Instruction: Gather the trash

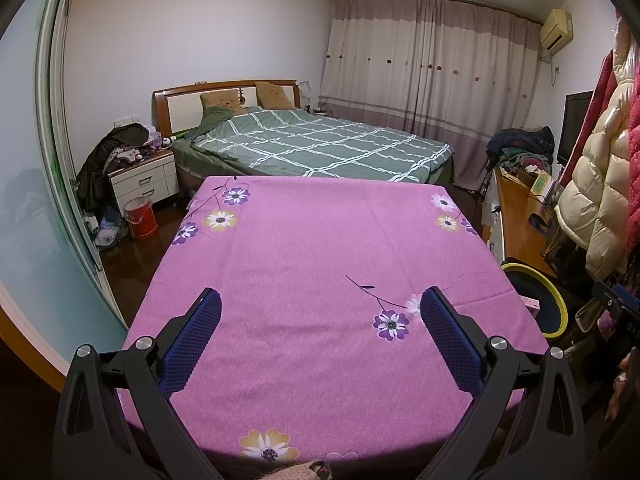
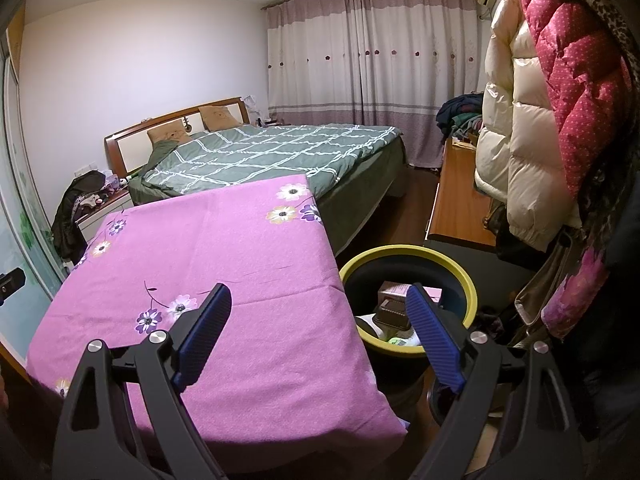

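Note:
A table with a pink flowered cloth (image 1: 304, 256) fills the left wrist view and nothing lies on it. My left gripper (image 1: 320, 304) is open and empty above its near half. A yellow-rimmed dark bin (image 2: 468, 284) stands off the table's right edge (image 2: 336, 264) and holds trash: a pink box (image 2: 394, 290), a brown box (image 2: 394, 312) and white scraps (image 2: 400, 340). My right gripper (image 2: 318, 300) is open and empty, its right finger over the bin and its left finger over the cloth (image 2: 224, 248). The bin's rim also shows in the left wrist view (image 1: 556, 300).
A bed with a green checked cover (image 1: 320, 148) stands beyond the table. A white nightstand (image 1: 144, 180) and a red bucket (image 1: 140, 216) are at the left. A wooden desk (image 2: 460, 200) and hanging puffy coats (image 2: 528, 120) crowd the right side.

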A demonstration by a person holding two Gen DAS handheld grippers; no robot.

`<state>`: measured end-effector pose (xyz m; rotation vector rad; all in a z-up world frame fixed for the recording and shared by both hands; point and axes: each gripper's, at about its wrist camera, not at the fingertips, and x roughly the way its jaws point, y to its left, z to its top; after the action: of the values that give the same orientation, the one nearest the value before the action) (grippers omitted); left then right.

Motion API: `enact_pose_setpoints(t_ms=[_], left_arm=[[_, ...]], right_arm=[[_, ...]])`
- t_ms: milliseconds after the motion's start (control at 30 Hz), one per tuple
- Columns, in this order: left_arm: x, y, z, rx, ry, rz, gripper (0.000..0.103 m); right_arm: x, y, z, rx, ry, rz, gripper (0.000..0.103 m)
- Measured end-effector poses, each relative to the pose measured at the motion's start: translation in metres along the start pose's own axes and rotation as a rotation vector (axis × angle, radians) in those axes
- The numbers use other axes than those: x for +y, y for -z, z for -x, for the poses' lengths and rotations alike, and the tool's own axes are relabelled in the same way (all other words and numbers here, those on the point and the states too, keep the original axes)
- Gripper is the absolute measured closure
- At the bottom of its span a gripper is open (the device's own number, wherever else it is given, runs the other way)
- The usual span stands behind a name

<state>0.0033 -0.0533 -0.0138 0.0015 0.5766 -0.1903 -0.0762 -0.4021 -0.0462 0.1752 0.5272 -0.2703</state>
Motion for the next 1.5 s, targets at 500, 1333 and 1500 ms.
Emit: enact_pose_setpoints(t_ms=[500, 1333, 1500], left_arm=[[-0.002, 0.004, -0.003, 0.008, 0.002, -0.001, 0.005], [-0.004, 0.006, -0.008, 0.002, 0.003, -0.009, 0.005], [0.0, 0.0, -0.022, 0.048, 0.032, 0.01, 0.005]], right_arm=[[0.003, 0.002, -0.002, 0.008, -0.002, 0.001, 0.018], [0.004, 0.002, -0.004, 0.011, -0.004, 0.002, 0.018], [0.011, 0.001, -0.012, 0.018, -0.029, 0.014, 0.015]])
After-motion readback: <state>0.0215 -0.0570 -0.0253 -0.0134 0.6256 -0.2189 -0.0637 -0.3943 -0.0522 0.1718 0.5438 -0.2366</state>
